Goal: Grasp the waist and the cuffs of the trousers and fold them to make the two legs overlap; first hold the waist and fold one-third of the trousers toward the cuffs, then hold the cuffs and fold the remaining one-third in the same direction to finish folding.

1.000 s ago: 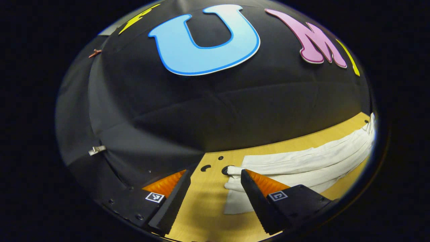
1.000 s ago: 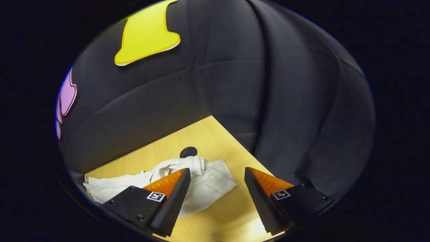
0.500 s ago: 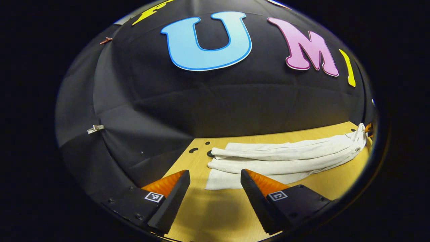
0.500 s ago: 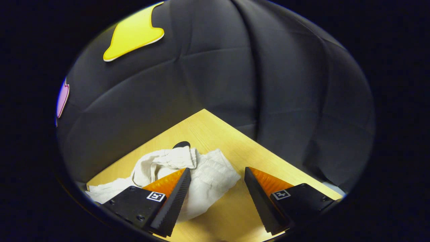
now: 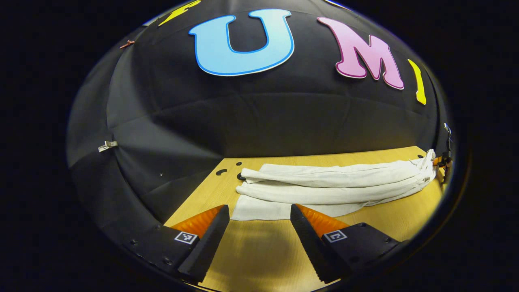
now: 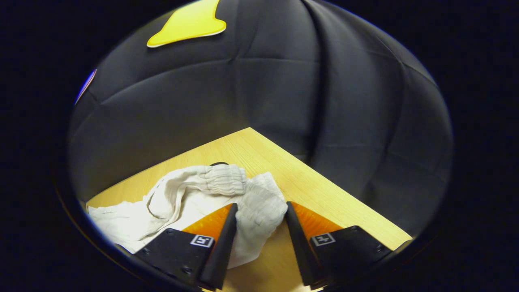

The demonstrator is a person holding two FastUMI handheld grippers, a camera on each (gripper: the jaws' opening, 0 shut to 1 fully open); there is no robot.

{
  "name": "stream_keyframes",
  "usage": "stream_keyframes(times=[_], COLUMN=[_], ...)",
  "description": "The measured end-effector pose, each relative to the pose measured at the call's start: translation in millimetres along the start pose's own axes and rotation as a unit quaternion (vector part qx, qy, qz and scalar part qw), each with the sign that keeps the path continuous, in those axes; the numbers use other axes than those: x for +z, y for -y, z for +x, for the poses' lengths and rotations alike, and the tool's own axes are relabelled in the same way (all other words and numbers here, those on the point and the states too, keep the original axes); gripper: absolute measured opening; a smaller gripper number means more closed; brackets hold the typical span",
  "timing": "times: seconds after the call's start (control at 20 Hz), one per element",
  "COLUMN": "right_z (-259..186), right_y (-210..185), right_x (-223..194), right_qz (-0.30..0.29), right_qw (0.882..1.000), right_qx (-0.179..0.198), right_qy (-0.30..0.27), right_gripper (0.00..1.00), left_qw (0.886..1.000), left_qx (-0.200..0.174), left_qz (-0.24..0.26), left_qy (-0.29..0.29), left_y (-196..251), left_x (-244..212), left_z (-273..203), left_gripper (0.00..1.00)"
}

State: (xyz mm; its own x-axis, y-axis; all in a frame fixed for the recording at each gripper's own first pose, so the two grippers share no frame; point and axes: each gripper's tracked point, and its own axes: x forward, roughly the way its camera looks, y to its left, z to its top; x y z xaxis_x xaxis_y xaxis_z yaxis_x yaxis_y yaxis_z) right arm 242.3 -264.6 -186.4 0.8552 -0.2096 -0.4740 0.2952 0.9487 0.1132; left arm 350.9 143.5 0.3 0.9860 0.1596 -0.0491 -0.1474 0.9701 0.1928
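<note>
White trousers (image 5: 332,188) lie stretched across the wooden table (image 5: 259,251), legs bunched lengthwise. In the left gripper view the cuff end (image 5: 259,211) lies flat just ahead of my left gripper (image 5: 259,209), which is open and low over the table, with the cuff's edge at its fingertips. In the right gripper view the gathered elastic waist (image 6: 259,202) is crumpled near the table's corner. My right gripper (image 6: 260,206) has its fingers on either side of a waist corner, jaws still apart, cloth filling the gap.
Small dark holes (image 5: 221,172) mark the tabletop beside the cuffs, one partly under the cloth. The table's far corner (image 6: 249,130) meets the black cloth wall. A metal clip (image 5: 104,146) hangs on the wall at the left.
The left gripper drew back, so the cuffs now lie ahead of its tips. The right gripper moved in over the waist and its fingers narrowed around a corner of it.
</note>
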Motion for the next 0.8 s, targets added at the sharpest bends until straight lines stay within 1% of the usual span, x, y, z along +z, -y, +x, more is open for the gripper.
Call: stream_keyframes(times=[0.05, 0.1, 0.2, 0.25, 0.3, 0.35, 0.4, 0.5, 0.55, 0.6, 0.7, 0.8], right_z=[1.8, 2.4, 0.1, 0.8, 0.7, 0.3, 1.5, -1.4, -3.0, -5.8, -18.4, -34.8], right_y=[1.9, -2.8, -6.2, -7.9, -7.9, -9.2, -8.6, -9.0, -9.0, -8.6, -13.9, -24.9], right_x=[-0.3, -3.5, -2.3, -1.9, -3.6, -2.9, -2.0, 0.2, 2.7, 5.5, 22.0, 38.8], right_qz=[-0.005, 0.004, 0.008, 0.011, 0.013, 0.016, 0.016, 0.016, 0.014, 0.016, 0.022, 0.009], right_qw=[1.000, 1.000, 1.000, 1.000, 1.000, 1.000, 1.000, 1.000, 1.000, 1.000, 0.999, 0.999], right_qx=[0.003, 0.010, 0.014, 0.016, 0.017, 0.017, 0.017, 0.017, 0.018, 0.018, 0.023, 0.031], right_qy=[0.001, -0.008, -0.008, -0.006, -0.006, -0.006, -0.006, -0.003, -0.001, 0.000, 0.017, 0.036], right_gripper=[0.54, 0.53, 0.38, 0.34, 0.27, 0.25, 0.20, 0.19, 0.16, 0.16, 0.16, 0.16], left_qw=[1.000, 1.000, 1.000, 1.000, 1.000, 1.000, 1.000, 1.000, 1.000, 1.000, 0.999, 0.999], left_qx=[-0.002, -0.005, -0.008, -0.009, -0.010, -0.010, -0.008, -0.007, -0.007, -0.007, -0.003, -0.001], left_qz=[-0.002, -0.006, -0.011, -0.012, -0.012, -0.010, -0.009, -0.018, -0.024, -0.029, -0.033, -0.041], left_qy=[-0.001, -0.002, -0.003, -0.004, -0.005, -0.004, -0.002, 0.000, -0.002, -0.003, -0.002, 0.000], left_y=[1.9, 4.3, 6.8, 8.1, 7.9, 6.8, 4.9, 1.8, 1.9, 1.7, -0.7, -2.8], left_x=[-1.3, -1.9, -4.0, -5.5, -6.2, -7.4, -5.9, -7.1, -9.1, -9.7, -10.8, -11.2], left_z=[2.1, 2.7, 3.7, 5.2, 6.7, 7.6, 8.4, 11.4, 11.5, 10.6, 11.1, 11.3], left_gripper=[0.97, 0.97, 0.97, 0.97, 0.97, 0.97, 0.97, 0.97, 0.97, 0.97, 0.97, 0.98])
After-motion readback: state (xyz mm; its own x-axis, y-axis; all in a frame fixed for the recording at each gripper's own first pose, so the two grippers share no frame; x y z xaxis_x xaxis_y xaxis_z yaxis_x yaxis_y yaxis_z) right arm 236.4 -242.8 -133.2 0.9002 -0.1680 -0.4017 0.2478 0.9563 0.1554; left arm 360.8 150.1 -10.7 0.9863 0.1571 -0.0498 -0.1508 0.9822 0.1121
